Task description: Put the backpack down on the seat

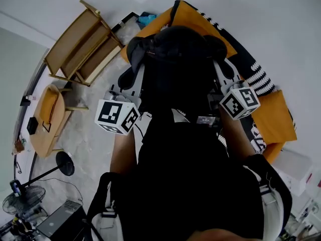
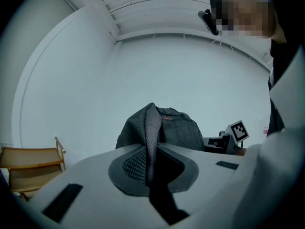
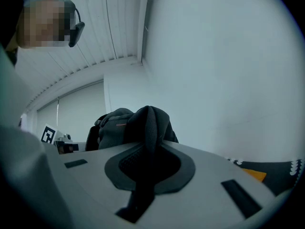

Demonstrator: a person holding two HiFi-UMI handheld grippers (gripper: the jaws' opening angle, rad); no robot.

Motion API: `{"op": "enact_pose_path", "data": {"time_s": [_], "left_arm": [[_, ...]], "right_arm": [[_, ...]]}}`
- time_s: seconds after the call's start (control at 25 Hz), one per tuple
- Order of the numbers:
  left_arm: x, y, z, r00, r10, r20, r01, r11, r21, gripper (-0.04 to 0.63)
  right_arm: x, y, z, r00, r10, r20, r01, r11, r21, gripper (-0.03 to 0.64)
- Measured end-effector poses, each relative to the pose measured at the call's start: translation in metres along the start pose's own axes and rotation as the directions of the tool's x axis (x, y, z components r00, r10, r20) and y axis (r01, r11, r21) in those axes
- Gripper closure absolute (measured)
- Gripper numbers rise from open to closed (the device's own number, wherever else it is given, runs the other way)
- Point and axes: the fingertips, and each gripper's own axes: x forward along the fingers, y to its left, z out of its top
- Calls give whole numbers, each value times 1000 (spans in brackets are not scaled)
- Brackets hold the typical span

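Pale stone floor [image 1: 95,149] and white wall [image 1: 281,24]; a wooden slatted chair [image 1: 83,44] stands far left. The black fabric backpack [image 1: 175,59] hangs above the orange cushioned seat [image 1: 275,119], hiding much of it. The left gripper [image 2: 151,161] and right gripper [image 3: 148,161] each clamp a fold of its mesh.

Black backpack [image 1: 175,54]; orange seat [image 1: 275,120]; black blanket [image 1: 246,67] with white marks; tan wooden chair [image 1: 80,44].
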Motion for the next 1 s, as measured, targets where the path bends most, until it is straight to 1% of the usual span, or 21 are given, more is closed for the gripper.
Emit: {"op": "enact_pose_path", "data": {"time_s": [0.12,0.28,0.44,0.64,0.76,1.0], "left_arm": [[25,26,-8,999,-28,-21,27,1000,-13,560],[58,60,-23,996,-44,-73,43,999,-14,560],[93,89,-38,990,-81,-119,76,996,-48,560],[134,127,-58,978,-114,-177,103,992,-70,560],[158,148,-74,968,-126,-219,109,990,-88,560],[202,183,-116,938,-162,-306,126,983,-134,560]], "right_arm": [[26,-11,-8,1000,-19,-22,19,1000,2,569],[59,-29,-19,998,-37,-57,38,999,15,569],[95,-52,-33,993,-60,-103,66,996,52,569],[140,-78,-57,990,-76,-123,90,990,110,569],[165,-96,-72,987,-68,-143,84,991,105,569],[207,-133,-107,979,-85,-184,107,988,115,569]]}}
